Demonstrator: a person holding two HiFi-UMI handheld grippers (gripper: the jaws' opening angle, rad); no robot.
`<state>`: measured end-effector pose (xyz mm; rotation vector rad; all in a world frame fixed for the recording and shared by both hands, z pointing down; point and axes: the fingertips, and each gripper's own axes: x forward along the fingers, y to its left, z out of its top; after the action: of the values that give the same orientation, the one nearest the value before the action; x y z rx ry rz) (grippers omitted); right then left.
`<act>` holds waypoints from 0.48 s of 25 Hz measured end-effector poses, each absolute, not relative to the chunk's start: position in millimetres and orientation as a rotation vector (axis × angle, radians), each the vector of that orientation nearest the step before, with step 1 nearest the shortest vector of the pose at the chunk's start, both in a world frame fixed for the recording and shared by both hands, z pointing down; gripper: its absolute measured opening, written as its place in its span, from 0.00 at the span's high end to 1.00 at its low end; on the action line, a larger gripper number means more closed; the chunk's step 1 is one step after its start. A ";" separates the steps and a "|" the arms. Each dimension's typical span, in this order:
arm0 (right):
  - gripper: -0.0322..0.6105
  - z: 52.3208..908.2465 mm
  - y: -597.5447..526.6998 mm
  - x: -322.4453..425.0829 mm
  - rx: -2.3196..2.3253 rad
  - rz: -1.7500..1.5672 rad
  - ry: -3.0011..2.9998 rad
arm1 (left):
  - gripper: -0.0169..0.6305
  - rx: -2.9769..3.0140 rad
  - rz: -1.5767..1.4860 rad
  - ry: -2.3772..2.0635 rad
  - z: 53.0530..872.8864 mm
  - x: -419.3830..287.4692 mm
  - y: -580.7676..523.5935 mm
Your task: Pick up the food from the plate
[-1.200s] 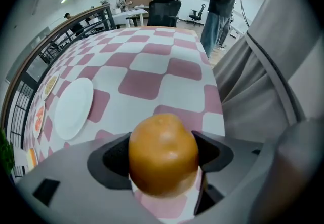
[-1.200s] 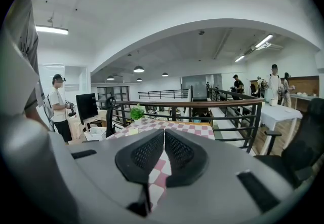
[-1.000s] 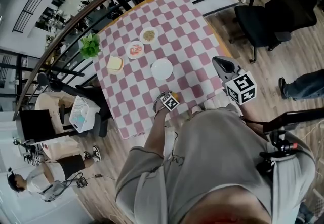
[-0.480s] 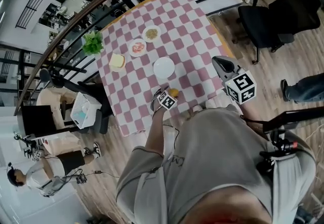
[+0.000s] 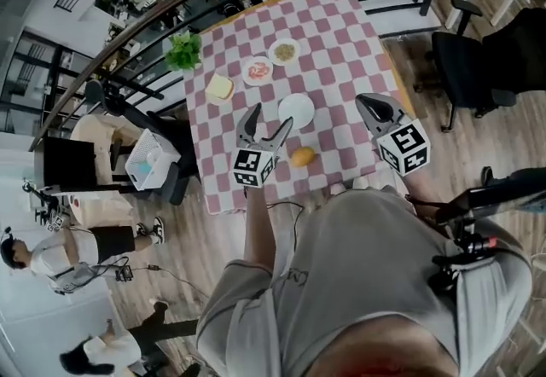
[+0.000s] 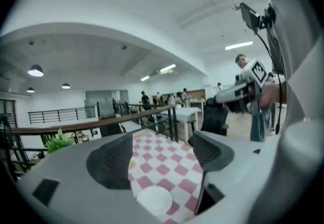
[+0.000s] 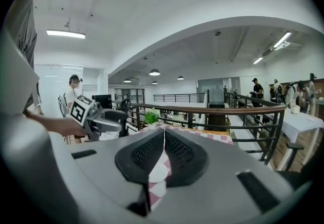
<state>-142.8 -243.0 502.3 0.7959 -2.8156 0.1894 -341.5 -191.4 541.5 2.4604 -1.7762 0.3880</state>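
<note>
- Left claw (image 5: 270, 117), jaws spread wide and holding nothing, hangs above the near half of the table (image 5: 341, 34). Its own camera looks through the gap onto checked cloth and an empty white plate (image 5: 296, 110).
- Right claw (image 5: 365, 102), jaws pressed together on nothing, is held up by the table's near right corner, well clear of the dishes.
- One round orange-yellow piece of food (image 5: 302, 156) lies bare on the cloth by the middle of the near edge, just beside the left claw. It sits between that edge and the empty white plate at the table's centre.
- Further out stand a slice of bread (image 5: 219, 88) toward the left edge, then a plate of pink food (image 5: 257, 71) and a plate of brownish food (image 5: 284, 51) toward the far edge. A potted plant (image 5: 184, 49) marks the far left corner.
- With the centre plate bare and the piece resting on the cloth beside it, the lift from that plate looks finished and the food released.
- Neither claw holds anything now. If the other three servings count, most of the job is left, though nothing on view settles that.
</note>
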 end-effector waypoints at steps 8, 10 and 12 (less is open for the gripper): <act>0.93 456.3 -245.3 -176.6 0.775 0.073 -2.953 | 0.39 2.484 -0.073 -2.118 397.8 -353.4 -153.0; 0.93 454.5 -246.1 -179.2 0.769 0.064 -2.958 | 0.39 2.483 -0.071 -2.136 394.1 -353.1 -152.1; 0.93 457.1 -247.6 -178.7 0.771 0.071 -2.954 | 0.39 2.484 -0.062 -2.131 396.8 -351.0 -154.2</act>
<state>-178.7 -247.6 457.1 0.7709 -2.9536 0.0705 -351.0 -154.2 396.8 2.4836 -2.1306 -0.0617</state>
